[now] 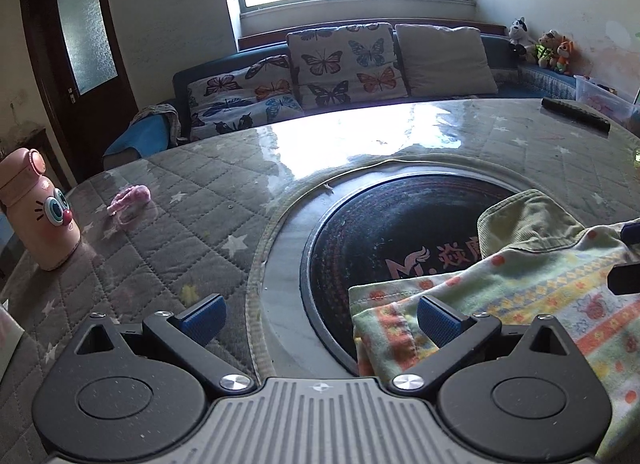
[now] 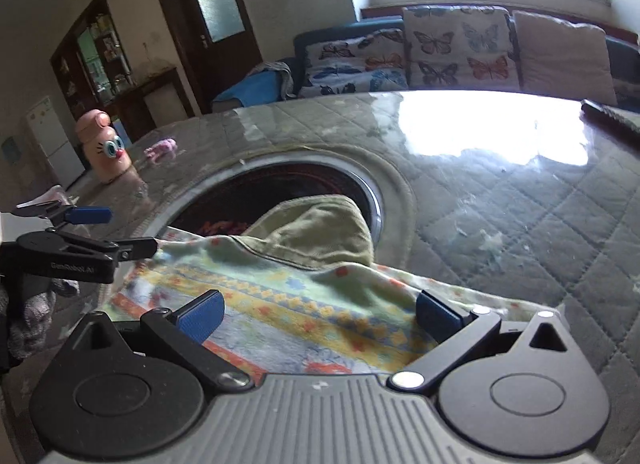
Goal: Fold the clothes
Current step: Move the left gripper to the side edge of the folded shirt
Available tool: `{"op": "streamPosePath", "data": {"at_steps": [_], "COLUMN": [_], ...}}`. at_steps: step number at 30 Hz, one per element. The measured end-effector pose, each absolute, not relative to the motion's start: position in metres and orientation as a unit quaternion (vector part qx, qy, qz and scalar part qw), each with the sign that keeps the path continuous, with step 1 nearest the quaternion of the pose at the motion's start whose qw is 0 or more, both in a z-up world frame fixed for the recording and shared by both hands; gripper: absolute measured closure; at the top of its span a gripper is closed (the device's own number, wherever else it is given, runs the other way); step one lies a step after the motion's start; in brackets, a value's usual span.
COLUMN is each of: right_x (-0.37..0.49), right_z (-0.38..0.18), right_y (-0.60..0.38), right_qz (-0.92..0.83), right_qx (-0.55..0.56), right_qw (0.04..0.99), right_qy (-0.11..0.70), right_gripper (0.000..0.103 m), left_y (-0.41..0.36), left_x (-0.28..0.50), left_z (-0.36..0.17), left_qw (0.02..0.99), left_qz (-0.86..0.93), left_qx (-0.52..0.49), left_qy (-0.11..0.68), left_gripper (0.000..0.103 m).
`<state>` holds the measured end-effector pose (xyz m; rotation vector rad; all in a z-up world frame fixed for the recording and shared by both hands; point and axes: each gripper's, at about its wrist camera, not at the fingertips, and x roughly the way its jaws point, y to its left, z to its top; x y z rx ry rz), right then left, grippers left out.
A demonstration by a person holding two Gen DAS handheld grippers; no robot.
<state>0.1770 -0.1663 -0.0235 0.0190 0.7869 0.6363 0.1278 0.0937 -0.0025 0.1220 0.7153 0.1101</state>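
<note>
A patterned garment (image 1: 532, 296) in pale green, yellow and orange, with an olive green part (image 1: 524, 223), lies on the table over the dark round centre plate (image 1: 384, 232). My left gripper (image 1: 320, 314) is open and empty at the garment's left edge, its right finger over the cloth. My right gripper (image 2: 318, 314) is open above the patterned cloth (image 2: 288, 296), holding nothing. The olive part (image 2: 320, 232) bulges just beyond it. The left gripper shows at the left of the right wrist view (image 2: 116, 232), open.
The round table has a grey quilted star cover (image 1: 168, 215) under glass. A pink character bottle (image 1: 38, 211) and a small pink item (image 1: 130, 199) stand at the left. A dark remote (image 1: 576, 113) lies at the far right. A sofa with butterfly cushions (image 1: 344, 59) stands behind.
</note>
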Motion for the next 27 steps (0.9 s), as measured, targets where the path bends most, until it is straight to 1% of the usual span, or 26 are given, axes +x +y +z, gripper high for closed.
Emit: {"op": "streamPosePath", "data": {"at_steps": [10, 21, 25, 27], "right_x": [0.158, 0.097, 0.082, 0.072], "right_z": [-0.005, 0.023, 0.025, 0.024], "right_y": [-0.159, -0.106, -0.088, -0.077], "right_qz": [0.319, 0.408, 0.429, 0.437], "right_qx": [-0.025, -0.109, -0.136, -0.159], "right_qw": [0.881, 0.853, 0.843, 0.835], "right_qy": [0.347, 0.306, 0.296, 0.293], "right_gripper": [0.0, 0.0, 0.0, 0.0], "left_y": [0.096, 0.1, 0.096, 0.101], "left_x": [0.136, 0.119, 0.12, 0.122], "left_z": [-0.015, -0.002, -0.011, -0.012], "left_qw": [0.927, 0.935, 0.93, 0.928], "left_qz": [0.059, 0.058, 0.052, 0.06], "left_qx": [0.081, 0.082, 0.107, 0.102], "left_qy": [0.361, 0.341, 0.348, 0.354], "left_gripper": [0.0, 0.0, 0.0, 0.0]}}
